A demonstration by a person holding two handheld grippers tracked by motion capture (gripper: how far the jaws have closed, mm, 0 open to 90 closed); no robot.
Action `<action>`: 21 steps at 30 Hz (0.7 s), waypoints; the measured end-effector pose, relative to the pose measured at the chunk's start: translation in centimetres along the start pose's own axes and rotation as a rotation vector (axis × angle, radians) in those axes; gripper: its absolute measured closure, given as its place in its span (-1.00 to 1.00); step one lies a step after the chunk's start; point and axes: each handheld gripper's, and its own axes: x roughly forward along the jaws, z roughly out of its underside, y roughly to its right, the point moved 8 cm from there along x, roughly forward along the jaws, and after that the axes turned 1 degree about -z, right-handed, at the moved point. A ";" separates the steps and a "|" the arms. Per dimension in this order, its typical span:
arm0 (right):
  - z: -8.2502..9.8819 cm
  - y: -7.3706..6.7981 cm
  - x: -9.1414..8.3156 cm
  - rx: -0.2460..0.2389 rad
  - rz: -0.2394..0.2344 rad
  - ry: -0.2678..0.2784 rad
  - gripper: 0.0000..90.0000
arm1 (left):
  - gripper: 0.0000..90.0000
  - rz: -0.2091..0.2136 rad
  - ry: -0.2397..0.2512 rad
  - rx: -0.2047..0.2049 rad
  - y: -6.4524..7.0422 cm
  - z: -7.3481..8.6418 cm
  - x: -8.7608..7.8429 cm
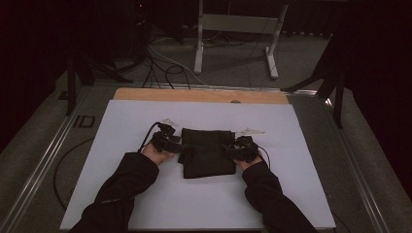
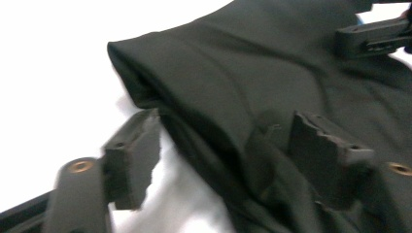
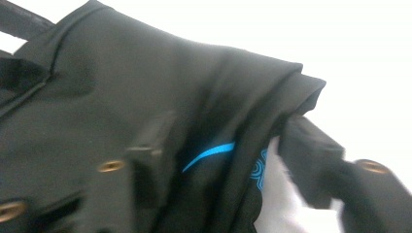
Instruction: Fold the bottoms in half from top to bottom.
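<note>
Folded black garment [image 1: 206, 151] on white table [image 1: 145, 204], left gripper [image 1: 167, 142] and right gripper [image 1: 239, 148] at its side edges, jaws apart, fabric edge between them, unpinched

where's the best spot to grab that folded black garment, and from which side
Probably the two short side edges of the folded black garment, where the layers stack into a thick lip. Come in low and level from left and right, one jaw under, one on top, as the left gripper and right gripper stand now.
</note>
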 end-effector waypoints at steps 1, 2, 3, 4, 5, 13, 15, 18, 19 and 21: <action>-0.1 0.0 -0.1 0.005 0.003 0.007 -0.32 | -0.46 0.006 0.003 0.008 0.2 0.0 -0.1; -0.3 0.1 -0.3 -0.001 0.000 0.018 -0.39 | -0.56 0.020 0.008 0.018 0.4 0.0 -0.3; -0.4 0.1 -0.4 0.005 -0.007 0.021 -0.48 | -0.61 0.039 0.017 0.025 0.6 0.0 -0.4; -0.6 0.1 -0.6 0.013 -0.008 0.029 -0.57 | -0.65 0.047 0.019 0.030 0.8 0.0 -0.5; -0.7 0.1 -0.8 0.003 -0.019 0.035 -0.66 | -0.66 0.052 0.023 0.032 1.0 0.0 -0.6; -1.6 -0.5 -1.6 -0.047 -0.054 0.066 -0.79 | -1.00 0.071 0.057 0.116 2.4 -0.1 -1.2; -1.9 -0.7 -1.7 -0.063 -0.065 0.085 -0.80 | -1.00 0.072 0.061 0.131 2.7 -0.1 -1.4; -2.2 -1.1 -1.8 -0.074 -0.084 0.104 -0.80 | -1.00 0.071 0.064 0.140 2.8 -0.2 -1.6; -2.2 -1.1 -1.9 -0.077 -0.088 0.106 -0.81 | -1.00 0.070 0.067 0.142 2.9 -0.2 -1.7; -2.4 -1.4 -1.9 -0.081 -0.109 0.102 -0.81 | -1.00 0.056 0.070 0.152 2.9 -0.3 -2.0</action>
